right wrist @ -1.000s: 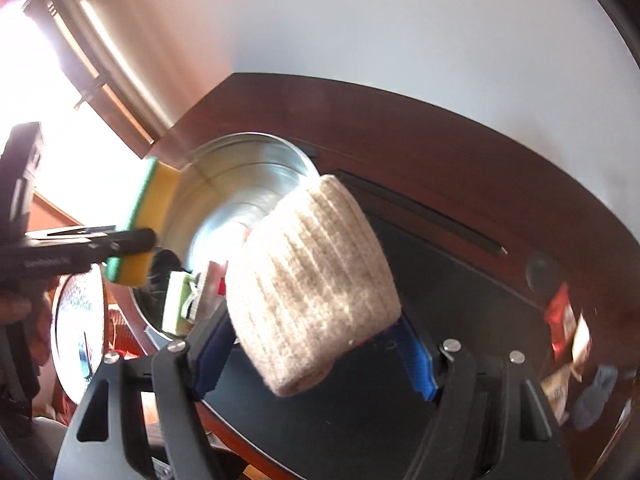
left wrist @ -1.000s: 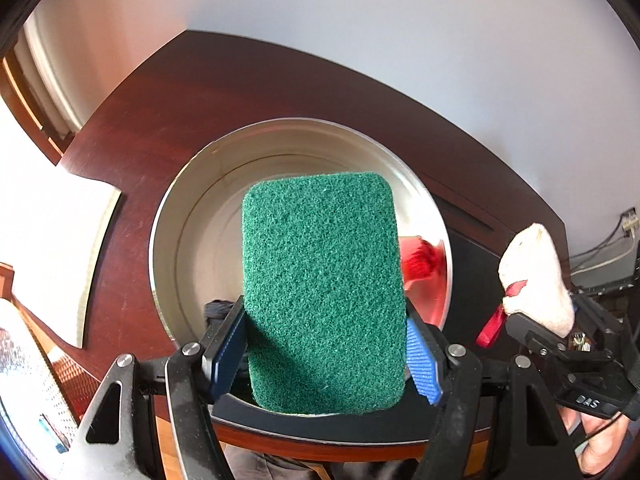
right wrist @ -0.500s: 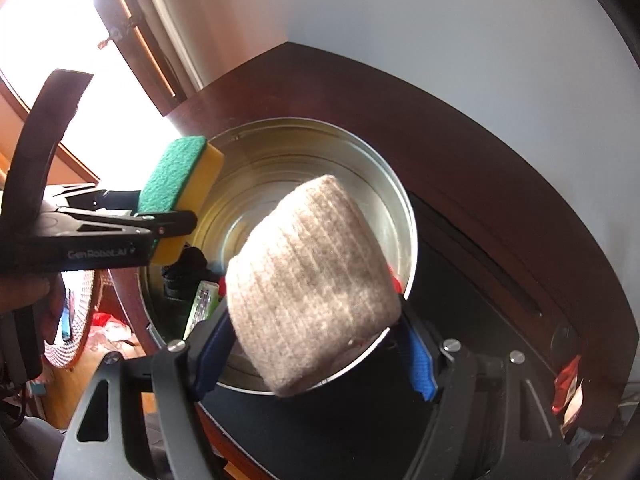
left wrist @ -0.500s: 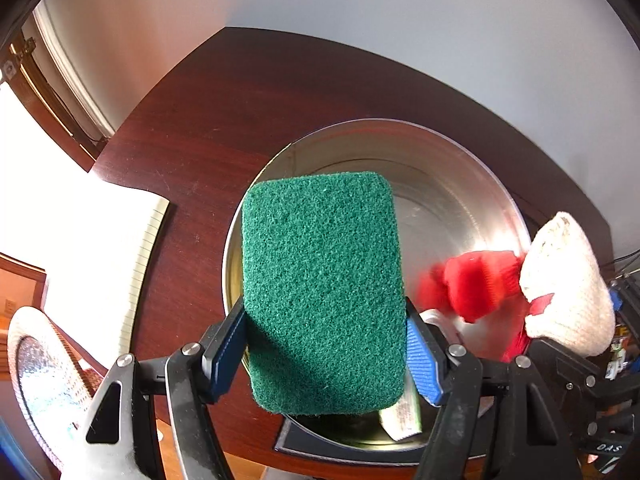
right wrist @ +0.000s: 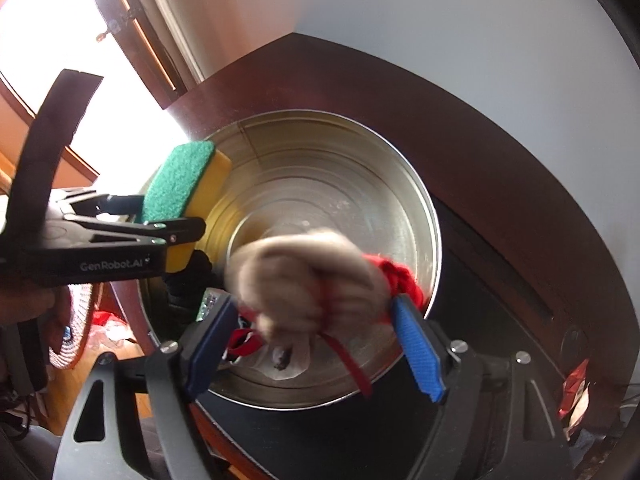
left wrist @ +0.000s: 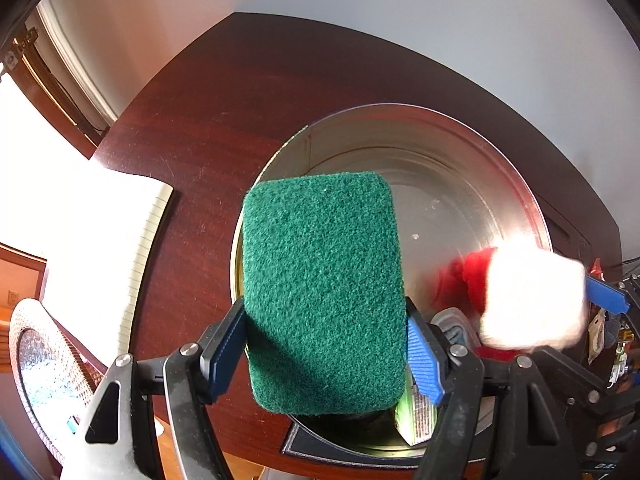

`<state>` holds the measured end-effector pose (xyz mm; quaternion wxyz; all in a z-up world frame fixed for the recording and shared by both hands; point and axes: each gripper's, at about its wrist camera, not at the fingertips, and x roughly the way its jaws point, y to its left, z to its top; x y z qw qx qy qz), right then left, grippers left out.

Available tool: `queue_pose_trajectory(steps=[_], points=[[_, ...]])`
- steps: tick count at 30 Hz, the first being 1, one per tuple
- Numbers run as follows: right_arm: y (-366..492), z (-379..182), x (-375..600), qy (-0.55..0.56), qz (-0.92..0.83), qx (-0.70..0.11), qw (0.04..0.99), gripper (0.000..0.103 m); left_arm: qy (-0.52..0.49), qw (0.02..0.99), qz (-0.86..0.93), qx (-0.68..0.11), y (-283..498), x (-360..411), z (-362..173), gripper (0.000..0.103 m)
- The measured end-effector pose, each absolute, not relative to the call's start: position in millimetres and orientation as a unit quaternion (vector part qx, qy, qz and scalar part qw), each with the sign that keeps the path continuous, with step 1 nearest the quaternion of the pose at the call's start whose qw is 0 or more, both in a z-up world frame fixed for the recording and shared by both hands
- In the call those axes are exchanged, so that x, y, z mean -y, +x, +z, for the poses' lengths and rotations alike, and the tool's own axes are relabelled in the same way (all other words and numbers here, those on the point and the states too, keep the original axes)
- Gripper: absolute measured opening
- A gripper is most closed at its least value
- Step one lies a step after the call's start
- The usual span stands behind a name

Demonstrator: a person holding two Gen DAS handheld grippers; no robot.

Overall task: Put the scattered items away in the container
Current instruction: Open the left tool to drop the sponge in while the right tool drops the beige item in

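My left gripper (left wrist: 326, 356) is shut on a green-and-yellow sponge (left wrist: 322, 288) and holds it over the near left rim of the round metal tin (left wrist: 532, 208). It also shows in the right wrist view (right wrist: 180, 196). My right gripper (right wrist: 312, 340) is open over the tin (right wrist: 400, 168). The beige-and-red knit glove (right wrist: 308, 276) is blurred between its spread fingers, dropping into the tin. In the left wrist view the glove (left wrist: 528, 296) is a bright blur at the tin's right side.
The tin stands on a dark wooden table (left wrist: 240, 92) partly on a black mat (right wrist: 480, 280). A green packet (left wrist: 416, 416) and dark items lie in the tin. A lined notepad (left wrist: 92, 232) lies left. A woven basket (left wrist: 40, 376) sits beyond the table edge.
My right gripper has opened and the glove is falling from it into the tin. Both grippers have moved further over the tin. The sponge stays held.
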<state>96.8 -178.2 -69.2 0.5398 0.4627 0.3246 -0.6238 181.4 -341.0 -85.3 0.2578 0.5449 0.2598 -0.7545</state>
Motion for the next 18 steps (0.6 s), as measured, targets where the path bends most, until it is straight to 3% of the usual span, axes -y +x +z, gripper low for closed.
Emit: queue_pose_trajectory(steps=[5, 10, 12, 18], points=[[92, -44, 175, 0.495, -0.601, -0.321, 0.54, 0.084, 0.537, 0.268, -0.756, -0.262, 186, 340, -73, 0.08], [114, 36, 168, 0.439, -0.57, -0.449, 0.53, 0.088, 0.519, 0.28, -0.758, -0.277, 197, 343, -48, 0.08], [131, 80, 159, 0.396, -0.556, -0.51, 0.524, 0.102, 0.512, 0.281, -0.762, -0.278, 202, 342, -35, 0.082], [192, 202, 116, 0.28, -0.528, -0.61, 0.521, 0.103, 0.523, 0.278, -0.765, -0.253, 199, 333, -14, 0.086]])
